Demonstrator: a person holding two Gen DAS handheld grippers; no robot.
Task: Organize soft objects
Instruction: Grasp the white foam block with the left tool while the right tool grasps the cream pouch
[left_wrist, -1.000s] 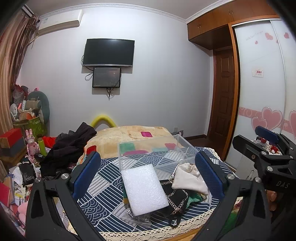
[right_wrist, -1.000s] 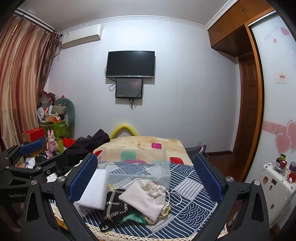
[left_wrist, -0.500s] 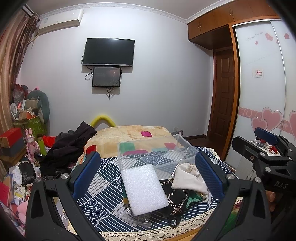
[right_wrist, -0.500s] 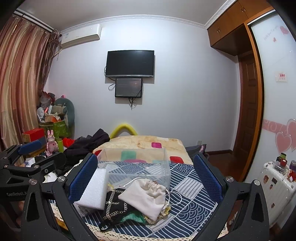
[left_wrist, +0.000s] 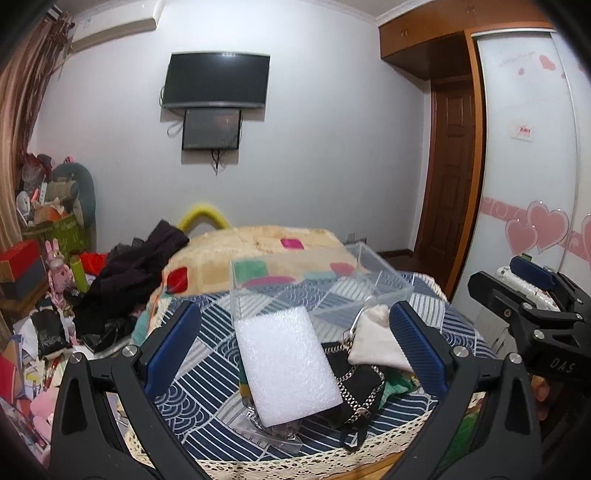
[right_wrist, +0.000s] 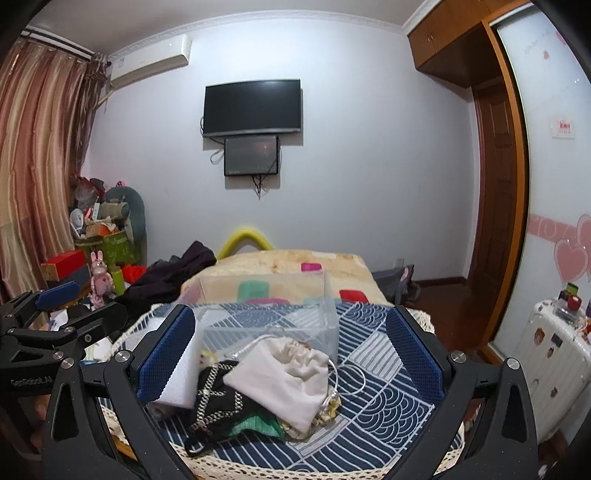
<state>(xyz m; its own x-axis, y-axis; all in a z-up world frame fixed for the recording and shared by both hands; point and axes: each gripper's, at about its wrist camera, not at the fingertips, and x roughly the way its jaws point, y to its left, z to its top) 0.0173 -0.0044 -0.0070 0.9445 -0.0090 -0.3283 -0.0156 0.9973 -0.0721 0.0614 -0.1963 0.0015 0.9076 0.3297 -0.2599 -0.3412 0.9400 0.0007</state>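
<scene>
A pile of soft things lies on the blue patterned cloth (left_wrist: 199, 369) near its front edge: a white foam sheet (left_wrist: 286, 363), a black pouch with a chain (left_wrist: 354, 387), a cream drawstring bag (right_wrist: 284, 380) and a green cloth (right_wrist: 255, 424). A clear plastic box (left_wrist: 321, 284) stands empty just behind them. My left gripper (left_wrist: 295, 350) is open above the foam sheet. My right gripper (right_wrist: 291, 358) is open above the cream bag. Neither holds anything.
The cloth covers a small table with a lace edge (right_wrist: 295, 465). A bed with a beige blanket (left_wrist: 258, 251) and dark clothes (left_wrist: 129, 273) lies behind. Clutter fills the left floor (left_wrist: 33, 332). A white suitcase (right_wrist: 554, 362) stands to the right.
Both grippers have tilted down slightly and moved a little closer to the pile. The objects have not moved.
</scene>
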